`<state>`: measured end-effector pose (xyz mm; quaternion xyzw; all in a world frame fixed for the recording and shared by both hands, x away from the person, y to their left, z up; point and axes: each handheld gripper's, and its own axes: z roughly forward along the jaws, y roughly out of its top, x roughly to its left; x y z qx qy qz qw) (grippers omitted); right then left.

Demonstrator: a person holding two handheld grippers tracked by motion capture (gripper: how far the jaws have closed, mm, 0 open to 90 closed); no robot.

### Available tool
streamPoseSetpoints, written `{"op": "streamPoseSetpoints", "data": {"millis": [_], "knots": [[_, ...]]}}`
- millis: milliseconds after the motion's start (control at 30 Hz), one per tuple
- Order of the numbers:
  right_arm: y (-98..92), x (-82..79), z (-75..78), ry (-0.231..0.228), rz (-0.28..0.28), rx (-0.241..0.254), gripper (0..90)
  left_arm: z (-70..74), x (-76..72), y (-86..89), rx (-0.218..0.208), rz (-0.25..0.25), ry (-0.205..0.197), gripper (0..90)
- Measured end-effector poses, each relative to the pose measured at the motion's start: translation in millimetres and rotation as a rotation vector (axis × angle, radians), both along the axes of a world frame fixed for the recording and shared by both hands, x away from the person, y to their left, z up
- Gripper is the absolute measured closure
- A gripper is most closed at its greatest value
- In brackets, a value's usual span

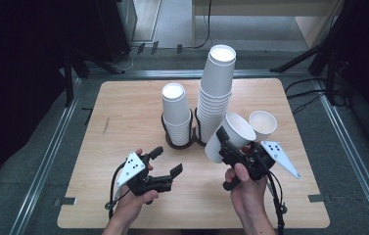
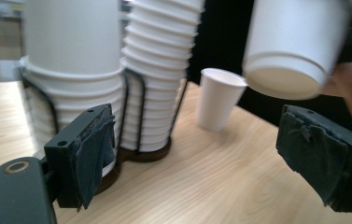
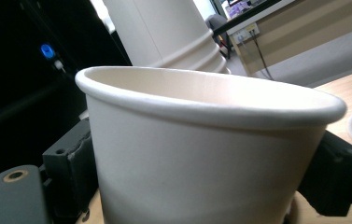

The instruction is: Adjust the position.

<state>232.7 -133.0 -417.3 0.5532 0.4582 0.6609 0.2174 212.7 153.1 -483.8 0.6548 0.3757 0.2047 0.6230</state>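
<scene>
High view gives us the relation that matters: the paper cup (image 1: 231, 136) sits clamped in our right gripper (image 1: 236, 149), lifted off the table (image 1: 123, 107) and tipped, its long axis running from its base at about 7 o'clock to its open mouth at about 1 o'clock. Our left gripper (image 1: 166, 160) lies at roughly 9 o'clock from that cup, well apart, jaws spread with nothing between them and pointing toward 2 o'clock. In the left gripper view the cup's base (image 2: 283, 81) hangs up at 1 o'clock from the gap between the pads, so we judge the right hand is the only one placed to set it down. In the right gripper view the jaws press the cup wall (image 3: 201, 163) from both sides, and the cup looks empty inside. As for the containers, the black wire holder (image 1: 179, 142) carries two nested stacks: the short stack (image 1: 176, 115) in its left ring and the tall stack (image 1: 216, 93), leaning slightly, in its right ring. A single cup (image 1: 262, 125) stands upright and empty on the table at about 2 o'clock from the held cup, just beside it.
</scene>
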Motion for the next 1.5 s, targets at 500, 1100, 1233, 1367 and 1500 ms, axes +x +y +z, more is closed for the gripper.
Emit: {"op": "streamPoseSetpoints", "data": {"millis": [500,1100,1233,1367,1500], "knots": [[-13.0,-4.7,-39.5,-0.078,-0.019,-0.274,13.9,-32.2,0.8,23.9,0.072,0.103,0.164,0.7],[-34.3,9.6,-108.3,-0.185,-0.014,-0.439,13.9,-50.5,0.2,88.5,0.029,0.265,0.209,0.7],[-36.4,12.5,-113.4,-0.195,-0.016,-0.465,13.9,-53.5,2.4,94.5,0.019,0.275,0.222,0.7],[-37.6,15.0,-116.2,-0.188,-0.017,-0.476,13.9,-55.0,3.0,94.3,0.022,0.275,0.226,0.7],[-38.6,17.9,-119.8,-0.179,-0.020,-0.489,13.8,-55.9,3.5,94.1,0.022,0.274,0.229,0.7]]}}
